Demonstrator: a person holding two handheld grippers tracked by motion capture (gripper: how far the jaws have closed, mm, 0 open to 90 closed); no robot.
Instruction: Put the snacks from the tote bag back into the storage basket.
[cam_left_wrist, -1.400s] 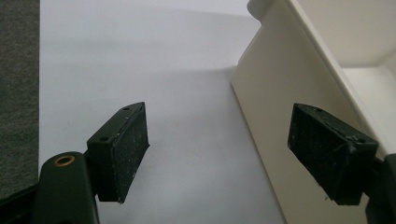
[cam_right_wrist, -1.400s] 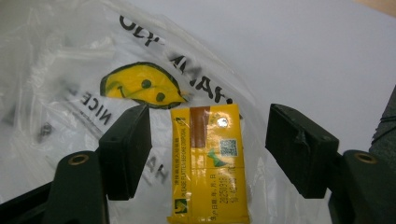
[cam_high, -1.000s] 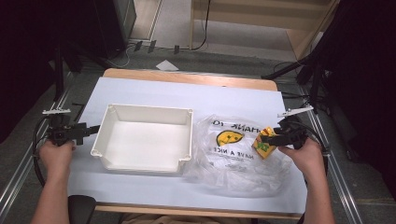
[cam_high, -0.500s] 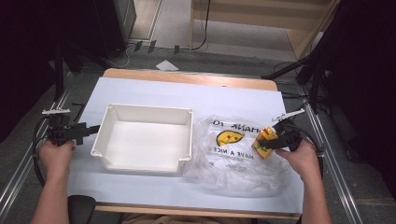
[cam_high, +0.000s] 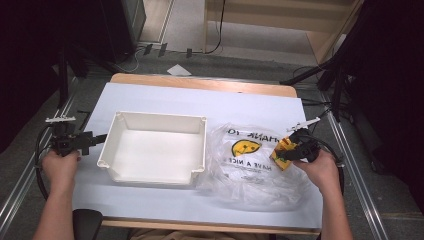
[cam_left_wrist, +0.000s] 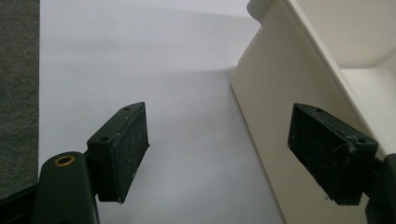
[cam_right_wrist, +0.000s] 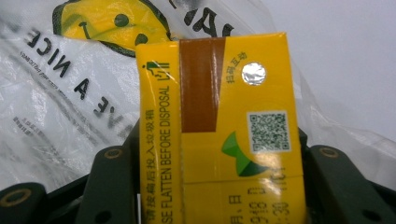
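Now the right gripper has just closed its jaws on the yellow carton, which sits on the plastic bag. Lift straight, squeezing gently so it doesn't crush. The left gripper waits open beside the white bin.

My gripper hovers low over the white surface, its jaws wide apart with nothing between them. The landmark here is the cream tray: its outer wall slants away just beside my right-hand jaw, which overlaps that wall in this view; whether it touches I cannot tell. My other jaw stands well apart from the tray, over bare surface. Far from the tray, past the surface's edge, lies a strip of grey floor.
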